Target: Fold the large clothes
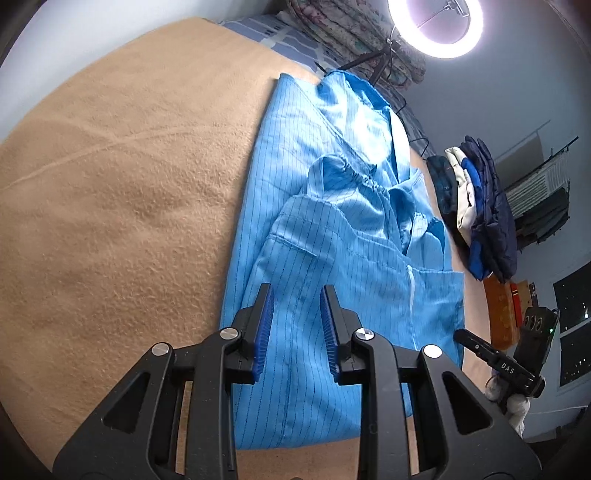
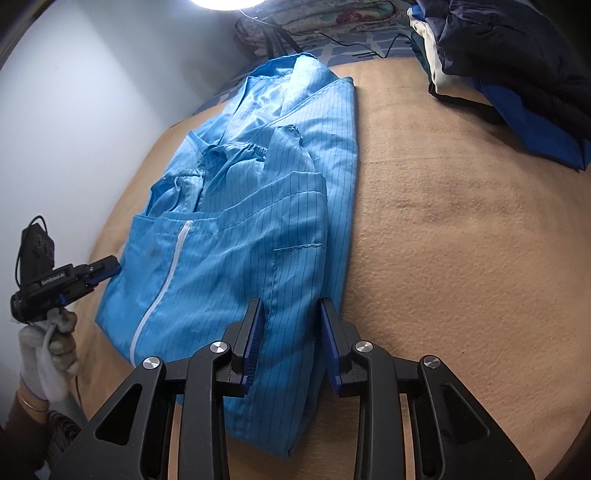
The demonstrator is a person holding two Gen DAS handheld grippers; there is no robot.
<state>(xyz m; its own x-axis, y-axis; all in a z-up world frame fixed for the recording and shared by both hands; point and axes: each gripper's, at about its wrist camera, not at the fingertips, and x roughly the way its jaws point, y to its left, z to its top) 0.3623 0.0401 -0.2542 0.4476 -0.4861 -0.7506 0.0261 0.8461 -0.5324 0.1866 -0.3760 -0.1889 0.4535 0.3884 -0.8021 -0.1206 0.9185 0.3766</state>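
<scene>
A large light-blue pinstriped coat point(image 1: 332, 240) with a white zip lies on a tan blanket, its sides and sleeves folded in over the middle; it also shows in the right wrist view point(image 2: 240, 229). My left gripper point(image 1: 297, 291) is open, its blue pads hovering over the coat's near hem on one side. My right gripper point(image 2: 291, 304) is open over the hem at the other side fold. Nothing is held. The right gripper also shows in the left wrist view point(image 1: 465, 338), and the left gripper, held by a gloved hand, in the right wrist view point(image 2: 107, 267).
The tan blanket point(image 1: 110, 221) covers the bed around the coat. A pile of dark and white folded clothes point(image 1: 476, 206) lies beside it, also in the right wrist view point(image 2: 509, 59). A ring light point(image 1: 436, 26) on a stand and a floral quilt point(image 1: 351, 33) are at the far end.
</scene>
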